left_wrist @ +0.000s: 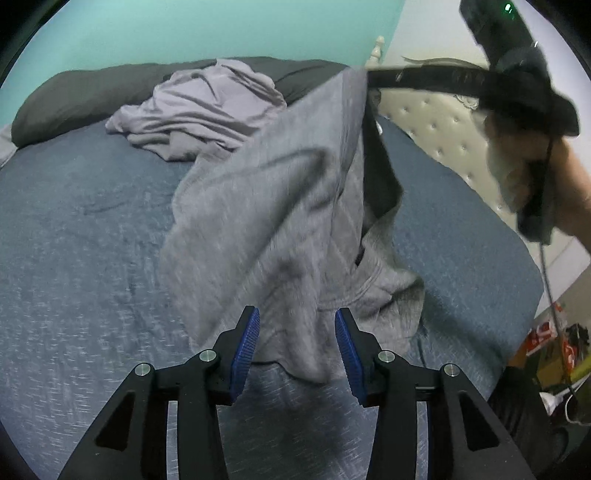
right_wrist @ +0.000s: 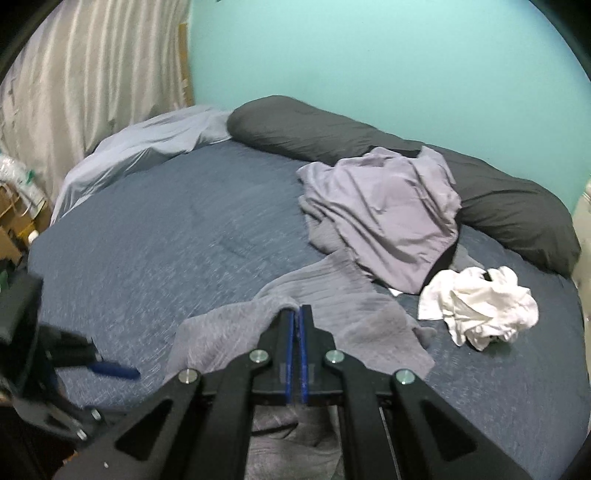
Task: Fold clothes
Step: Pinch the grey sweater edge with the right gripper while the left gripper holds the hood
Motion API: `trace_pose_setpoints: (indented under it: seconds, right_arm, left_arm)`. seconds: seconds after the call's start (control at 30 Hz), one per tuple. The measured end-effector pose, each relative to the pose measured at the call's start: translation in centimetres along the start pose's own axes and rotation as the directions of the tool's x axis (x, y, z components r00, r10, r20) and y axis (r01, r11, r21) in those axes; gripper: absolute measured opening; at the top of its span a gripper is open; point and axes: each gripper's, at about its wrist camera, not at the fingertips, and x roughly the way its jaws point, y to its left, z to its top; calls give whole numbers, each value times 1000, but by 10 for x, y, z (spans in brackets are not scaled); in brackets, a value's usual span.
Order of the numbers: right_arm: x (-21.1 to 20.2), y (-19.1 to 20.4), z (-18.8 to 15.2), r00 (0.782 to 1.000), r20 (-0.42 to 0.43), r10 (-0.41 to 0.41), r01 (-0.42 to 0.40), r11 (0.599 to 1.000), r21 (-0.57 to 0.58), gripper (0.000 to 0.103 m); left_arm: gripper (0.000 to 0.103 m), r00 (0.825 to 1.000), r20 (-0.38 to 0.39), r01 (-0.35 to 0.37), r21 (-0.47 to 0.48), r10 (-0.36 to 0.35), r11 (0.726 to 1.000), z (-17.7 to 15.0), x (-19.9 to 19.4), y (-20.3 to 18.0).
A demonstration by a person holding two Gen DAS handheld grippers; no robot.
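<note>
A: Left wrist view: bed (left_wrist: pixel 92 229) with blue cover, teal wall (left_wrist: pixel 184 29) behind, dark pillow (left_wrist: pixel 74 96), tufted headboard (left_wrist: pixel 436 129) at right, clutter on the floor far right. Left gripper (left_wrist: pixel 297 350) spread, nothing between the pads.

B: And the grey garment (left_wrist: pixel 280 206)?

A: Hangs lifted just past the left gripper, its top edge up by a dark blurred shape at upper right, lower end on the bed. A lilac garment (left_wrist: pixel 207 107) lies crumpled by the pillow.

B: Right wrist view adds what?

A: Right gripper (right_wrist: pixel 297 332) pressed together, pinching the grey garment's edge. Only this view has the white garment (right_wrist: pixel 484 306) balled at right, a curtain (right_wrist: pixel 92 66) on the left, a pale sheet (right_wrist: pixel 147 144) at the bed's far corner. The left gripper shows blurred at lower left.
</note>
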Motion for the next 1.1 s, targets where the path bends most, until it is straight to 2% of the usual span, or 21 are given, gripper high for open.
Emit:
trace_pose_setpoints:
  seconds: [0.2,0.27,0.33,0.37,0.5,0.77,0.97,1.07,1.1]
  right_arm:
    - [-13,-22,3,1000,-5,-22,22,998,62,2]
    - [-17,-28,3,1000,2,-21,21,997,80,2]
    - [-23,-34,4,1000,12,-17,16,995,98,2]
    - [-26,-35,4,1000,16,-16,14,995,99,2]
    - [-39,-43,6,999,30,-21,17,994,108,2]
    - [-79,-65,21,994,109,-34,14,984,179,2]
    - [-133,-74,50,978,207,-33,-15,974,226,1]
    - [-166,-71,66,968,248,-36,-18,977,212,0]
    - [-176,-69,70,965,261,-37,-18,979,205,0]
  left_arm:
    - [46,998,-35,53,-71,-55,996,-3,32,-7]
    - [43,997,-40,65,-88,-69,994,-3,42,-8]
    - [13,997,-37,65,-102,-70,993,-1,49,-7]
    - [8,997,-36,57,-108,-62,993,0,51,-5]
    - [6,998,-8,55,-84,-56,995,14,42,-2]
    - [5,993,114,-26,-69,34,997,70,-28,26]
    - [5,965,243,-87,-46,96,995,136,-105,42]
    - [5,946,305,-114,-11,112,993,164,-145,35]
    - [5,945,307,-117,0,111,993,169,-148,34]
